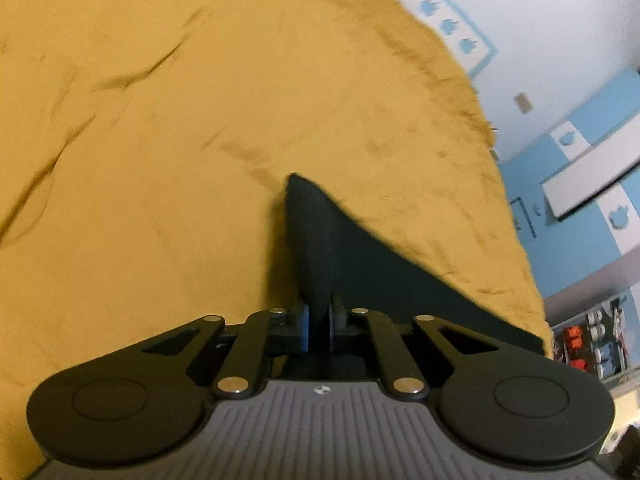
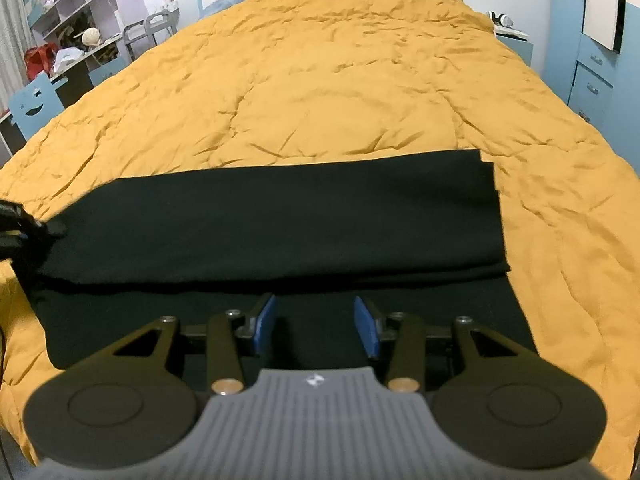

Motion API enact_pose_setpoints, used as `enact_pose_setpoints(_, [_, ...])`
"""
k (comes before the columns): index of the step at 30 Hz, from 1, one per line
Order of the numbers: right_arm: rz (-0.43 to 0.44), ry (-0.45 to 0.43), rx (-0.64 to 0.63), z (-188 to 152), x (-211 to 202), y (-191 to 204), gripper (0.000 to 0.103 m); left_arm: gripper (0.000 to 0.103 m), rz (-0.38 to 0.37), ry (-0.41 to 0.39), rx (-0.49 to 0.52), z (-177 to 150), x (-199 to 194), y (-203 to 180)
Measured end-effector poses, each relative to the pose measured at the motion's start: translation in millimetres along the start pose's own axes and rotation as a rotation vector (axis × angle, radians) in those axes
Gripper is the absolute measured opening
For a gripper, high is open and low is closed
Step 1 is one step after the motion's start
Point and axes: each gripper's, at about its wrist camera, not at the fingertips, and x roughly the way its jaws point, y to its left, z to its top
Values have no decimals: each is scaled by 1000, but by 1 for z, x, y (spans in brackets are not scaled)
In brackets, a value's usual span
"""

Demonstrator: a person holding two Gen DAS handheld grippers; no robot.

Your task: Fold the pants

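Lying across mustard-yellow quilt (image 2: 340, 80), black pants (image 2: 280, 216), spread sideways in right wrist view, folded lengthwise with upper layer set back from near edge. Far edge straight, right end squared off, near layer running under right gripper.

Left gripper (image 1: 319, 326): blue pads (image 1: 305, 326) drawn nearly together, pinching a fold of the black cloth. Cloth rises from between pads to a pointed peak, then slopes away to the right over quilt. Also seen at far left edge of right wrist view (image 2: 24, 228), at left end of pants, fabric there bunched toward it.

Right gripper (image 2: 315, 326): jaws about half apart, blue pads (image 2: 266, 322) on either side of a bare strip of black cloth. Poised over near layer of pants, about midway along length. Pads not pressing on anything visible; contact of tips with cloth cannot be told.

Quilt wrinkled throughout, covering whole bed. Blue chair back with smiling face cut-out (image 2: 34, 102) beside bed at left. Shelves (image 2: 72, 4) with clutter behind it. Blue drawers (image 2: 592, 84) at right.
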Motion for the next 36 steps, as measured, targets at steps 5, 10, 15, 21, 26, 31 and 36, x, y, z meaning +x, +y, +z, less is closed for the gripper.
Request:
enact_pose_setpoints(5, [19, -8, 35, 0, -4, -8, 40, 8, 31, -39, 145, 4, -16, -84])
enact_pose_setpoints(10, [42, -14, 52, 0, -13, -15, 40, 8, 19, -46, 246, -18, -9, -147])
enact_pose_setpoints(15, [64, -15, 81, -3, -21, -24, 40, 8, 31, 35, 355, -56, 29, -192])
enact_pose_setpoints(21, [110, -16, 138, -10, -27, -35, 41, 8, 37, 153, 387, -88, 77, -207])
enact_pose_setpoints(26, [164, -16, 176, -9, -24, -38, 41, 10, -3, 266, 301, -90, 102, -191])
enact_pose_setpoints(31, [239, -9, 222, -5, -19, -35, 41, 19, -95, 335, 197, -82, 101, -176])
enact_pose_setpoints(36, [287, -7, 253, 2, -14, -29, 41, 23, -205, 400, 103, -76, 92, -166])
